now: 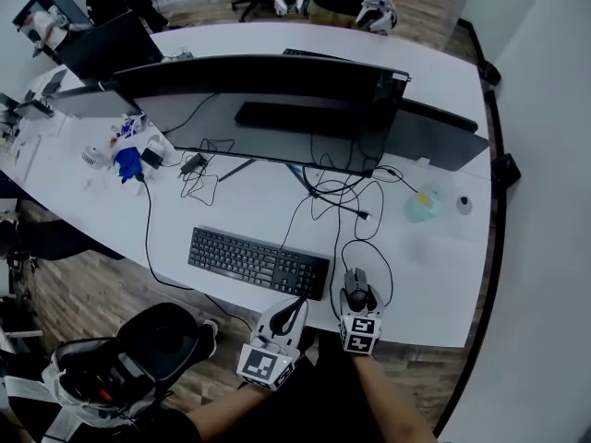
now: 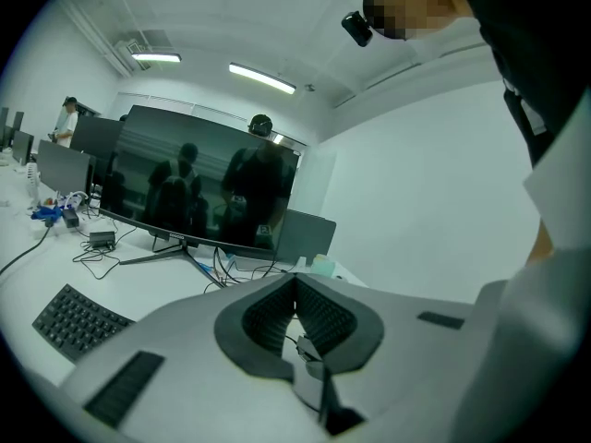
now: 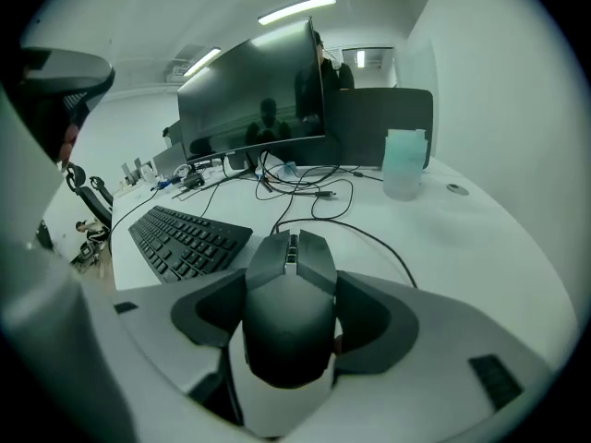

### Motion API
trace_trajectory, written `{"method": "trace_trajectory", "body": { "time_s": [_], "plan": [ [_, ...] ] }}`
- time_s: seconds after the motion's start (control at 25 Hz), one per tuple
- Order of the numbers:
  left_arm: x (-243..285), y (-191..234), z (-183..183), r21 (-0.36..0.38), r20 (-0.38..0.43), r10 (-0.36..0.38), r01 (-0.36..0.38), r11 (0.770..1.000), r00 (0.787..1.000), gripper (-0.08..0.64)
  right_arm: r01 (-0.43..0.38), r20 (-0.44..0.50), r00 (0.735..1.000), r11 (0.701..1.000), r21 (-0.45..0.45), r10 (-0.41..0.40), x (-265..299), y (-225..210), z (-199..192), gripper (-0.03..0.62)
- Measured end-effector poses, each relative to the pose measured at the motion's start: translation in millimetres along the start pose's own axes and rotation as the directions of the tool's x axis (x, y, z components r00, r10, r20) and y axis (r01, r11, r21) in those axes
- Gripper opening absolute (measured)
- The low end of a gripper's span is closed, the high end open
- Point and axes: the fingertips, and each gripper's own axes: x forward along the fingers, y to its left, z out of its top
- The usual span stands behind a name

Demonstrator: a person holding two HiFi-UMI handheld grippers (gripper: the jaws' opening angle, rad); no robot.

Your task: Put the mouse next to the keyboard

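Observation:
The dark wired mouse (image 1: 355, 281) lies on the white table (image 1: 434, 275) just right of the black keyboard (image 1: 259, 261), near the front edge. My right gripper (image 1: 358, 295) is shut on the mouse (image 3: 288, 303); its jaws press on the mouse's two sides. The mouse cable loops away toward the monitor. The keyboard (image 3: 185, 238) shows to the mouse's left in the right gripper view. My left gripper (image 1: 295, 306) hangs off the table's front edge below the keyboard's right end. It (image 2: 295, 282) is shut, with nothing between its jaws.
A wide curved monitor (image 1: 277, 109) stands behind the keyboard, with tangled cables (image 1: 342, 201) in front of it. A translucent cup (image 1: 422, 206) and a small round object (image 1: 464, 205) sit at the right. A black office chair (image 1: 138, 349) is at lower left.

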Motion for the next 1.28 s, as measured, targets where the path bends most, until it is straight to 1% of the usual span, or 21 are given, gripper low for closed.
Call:
{"method": "trace_trajectory", "body": {
  "time_s": [0.16, 0.28, 0.4, 0.56, 0.68, 0.84, 0.96, 1.04, 1.12, 1.24, 1.28],
  "plan": [
    [0.2, 8.0, -0.9, -0.034, -0.006, 0.023, -0.023, 0.999, 1.000, 0.011, -0.016, -0.031, 0.999, 1.000, 0.009, 0.017, 15.0, 0.5, -5.6, 0.305],
    [2.2, 8.9, -1.5, -0.036, 0.001, 0.033, -0.033, 0.999, 0.999, 0.011, 0.005, -0.052, 0.999, 1.000, -0.009, -0.005, 21.4, -1.3, -9.2, 0.305],
    [3.8, 6.5, -1.7, -0.036, -0.002, 0.022, -0.022, 0.999, 1.000, 0.011, 0.040, -0.057, 0.998, 0.999, -0.020, -0.041, 23.8, -6.3, -11.6, 0.304],
    [-2.1, 16.2, 3.2, -0.081, 0.006, 0.033, -0.033, 0.996, 0.999, 0.011, 0.045, -0.060, 0.997, 0.998, -0.036, -0.047, 28.9, 1.5, -13.4, 0.305],
    [-5.7, 21.2, 10.4, -0.082, 0.025, 0.041, -0.039, 0.996, 0.999, 0.011, 0.043, -0.066, 0.997, 0.997, -0.060, -0.047, 29.4, 2.4, -13.6, 0.305],
    [-15.4, 25.5, 12.1, -0.082, 0.034, 0.032, -0.029, 0.996, 0.999, 0.011, 0.059, -0.080, 0.995, 0.996, -0.066, -0.064, 19.1, 1.3, -16.8, 0.305],
    [-25.9, 28.5, 19.3, -0.075, 0.054, 0.022, -0.017, 0.997, 0.998, 0.011, 0.077, -0.057, 0.995, 0.996, -0.053, -0.080, 2.2, -1.4, -6.2, 0.305],
    [-35.2, 28.9, 26.7, -0.080, 0.073, 0.010, -0.004, 0.997, 0.997, 0.011, 0.075, -0.029, 0.997, 0.997, -0.018, -0.075, -15.8, 1.3, 5.9, 0.305],
    [-44.2, 28.7, 34.4, -0.074, 0.093, -0.002, 0.009, 0.997, 0.996, 0.011, 0.059, 0.019, 0.998, 0.998, 0.016, -0.059, -35.8, 8.4, 21.2, 0.305],
    [-48.3, 19.2, 38.5, -0.067, 0.119, -0.057, 0.065, 0.996, 0.991, 0.011, 0.051, 0.101, 0.993, 0.996, 0.068, -0.058, -71.1, 14.2, 46.2, 0.299],
    [-49.5, 14.5, 38.0, -0.065, 0.122, -0.080, 0.088, 0.994, 0.989, 0.011, 0.053, 0.127, 0.990, 0.995, 0.080, -0.063, -84.5, 16.8, 53.9, 0.270]
  ]
}}
